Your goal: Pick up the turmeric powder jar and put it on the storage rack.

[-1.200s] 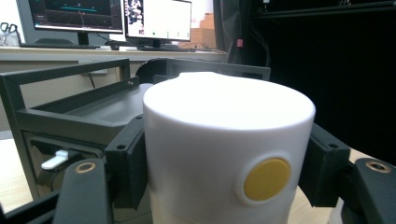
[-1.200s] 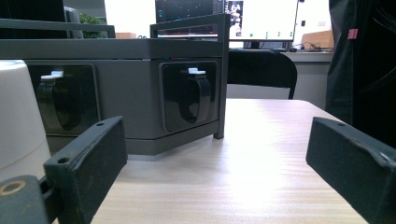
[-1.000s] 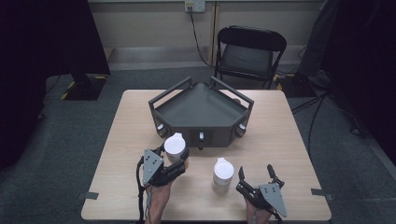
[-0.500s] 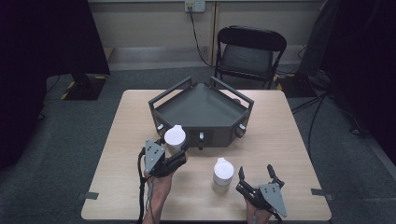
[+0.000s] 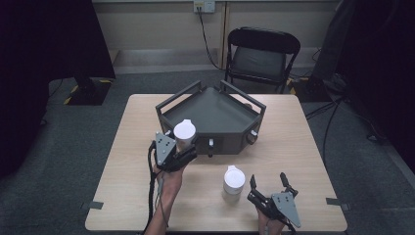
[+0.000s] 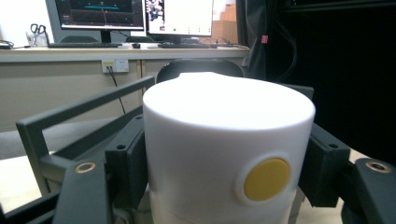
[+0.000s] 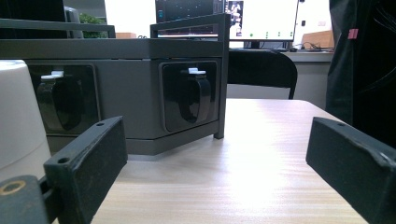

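Observation:
My left gripper (image 5: 182,149) is shut on a white cylindrical container (image 5: 184,134), held off the table at the front left corner of the grey tray-topped box (image 5: 210,105). In the left gripper view that container (image 6: 224,154) shows a yellow round dot, and both black pads (image 6: 128,163) press its sides. A second white container (image 5: 234,180) stands on the table in front of the box. My right gripper (image 5: 269,186) rests low at the front right, open, just right of that second container (image 7: 18,121), with nothing between its pads (image 7: 88,163).
The grey box (image 7: 140,79) has black latch handles (image 7: 191,98) on its front faces and raised rails around its top. A black folding chair (image 5: 262,54) stands beyond the wooden table (image 5: 293,142). Bare tabletop lies to the right of the box.
My left gripper has lifted the white container and carried it away from the person toward the box's front left corner. The right gripper and the second container have stayed put.

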`<act>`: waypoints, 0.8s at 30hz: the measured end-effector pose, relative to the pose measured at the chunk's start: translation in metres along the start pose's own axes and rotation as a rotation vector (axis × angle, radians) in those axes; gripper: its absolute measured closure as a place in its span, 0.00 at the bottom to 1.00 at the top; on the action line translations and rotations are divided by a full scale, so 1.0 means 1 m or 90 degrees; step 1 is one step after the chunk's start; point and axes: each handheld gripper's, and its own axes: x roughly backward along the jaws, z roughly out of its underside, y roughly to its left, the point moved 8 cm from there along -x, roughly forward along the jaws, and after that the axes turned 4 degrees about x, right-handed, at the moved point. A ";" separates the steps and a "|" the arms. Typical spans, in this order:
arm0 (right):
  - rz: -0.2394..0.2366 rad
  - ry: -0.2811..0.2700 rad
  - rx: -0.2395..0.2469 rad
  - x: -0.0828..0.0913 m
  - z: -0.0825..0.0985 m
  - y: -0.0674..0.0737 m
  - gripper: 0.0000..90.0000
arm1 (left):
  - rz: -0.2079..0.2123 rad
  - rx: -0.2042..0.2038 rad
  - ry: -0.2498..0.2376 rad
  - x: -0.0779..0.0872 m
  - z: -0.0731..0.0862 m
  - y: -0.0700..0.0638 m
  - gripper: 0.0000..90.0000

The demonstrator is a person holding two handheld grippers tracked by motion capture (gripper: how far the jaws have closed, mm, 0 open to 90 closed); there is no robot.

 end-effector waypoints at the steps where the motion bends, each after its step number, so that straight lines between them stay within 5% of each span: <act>1: 0.000 0.001 -0.001 0.000 0.000 0.000 0.05 | 0.000 0.000 -0.001 -0.002 -0.002 0.000 0.34; 15: -0.002 0.003 -0.001 0.000 0.000 0.000 0.05 | -0.013 0.010 -0.019 -0.025 -0.029 0.000 0.34; 24: -0.002 0.004 -0.001 -0.001 -0.001 -0.001 0.05 | -0.019 0.011 -0.016 -0.055 -0.047 0.005 0.34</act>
